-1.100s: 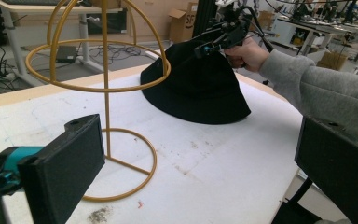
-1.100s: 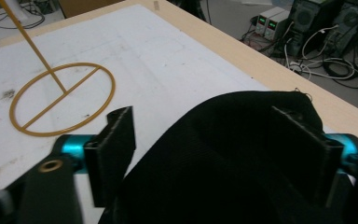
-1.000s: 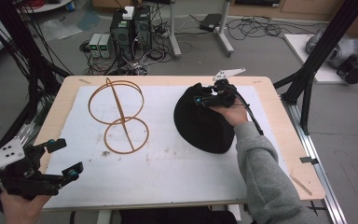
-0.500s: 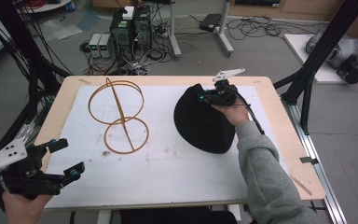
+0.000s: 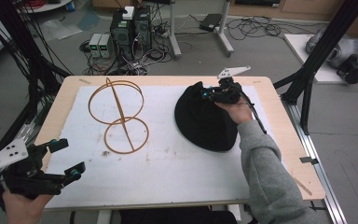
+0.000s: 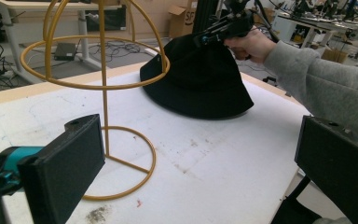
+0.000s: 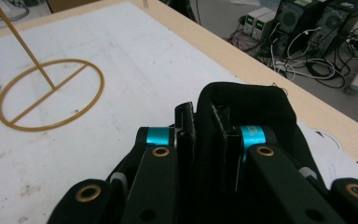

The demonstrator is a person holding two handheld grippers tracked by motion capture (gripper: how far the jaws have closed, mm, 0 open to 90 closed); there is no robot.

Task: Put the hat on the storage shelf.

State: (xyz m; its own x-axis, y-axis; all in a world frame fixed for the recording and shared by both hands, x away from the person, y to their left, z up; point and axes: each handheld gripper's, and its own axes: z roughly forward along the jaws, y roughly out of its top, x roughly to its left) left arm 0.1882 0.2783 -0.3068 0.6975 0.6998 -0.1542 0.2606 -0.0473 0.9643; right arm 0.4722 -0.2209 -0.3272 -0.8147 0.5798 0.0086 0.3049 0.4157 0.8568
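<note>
A black bucket hat (image 5: 204,122) lies on the white mat at the table's right half, its far edge lifted. My right gripper (image 5: 208,94) is shut on that raised brim, and in the right gripper view black fabric (image 7: 247,105) folds between the closed jaws (image 7: 204,135). A yellow wire hat stand (image 5: 117,114) rests upright at the left centre, its ring base (image 7: 50,93) flat on the mat. My left gripper (image 5: 67,158) hovers open at the table's near left corner, nothing between its pads (image 6: 70,161); it faces the stand (image 6: 103,70) and hat (image 6: 198,79).
The white mat (image 5: 168,168) covers most of the wooden table (image 5: 289,154). Computers and cables (image 5: 130,28) sit on the floor beyond the far edge. Black frame posts (image 5: 317,60) stand at both sides of the table.
The right gripper has lifted the hat's far brim slightly and shifted a little left. The left gripper has drifted a touch nearer the table's front-left corner.
</note>
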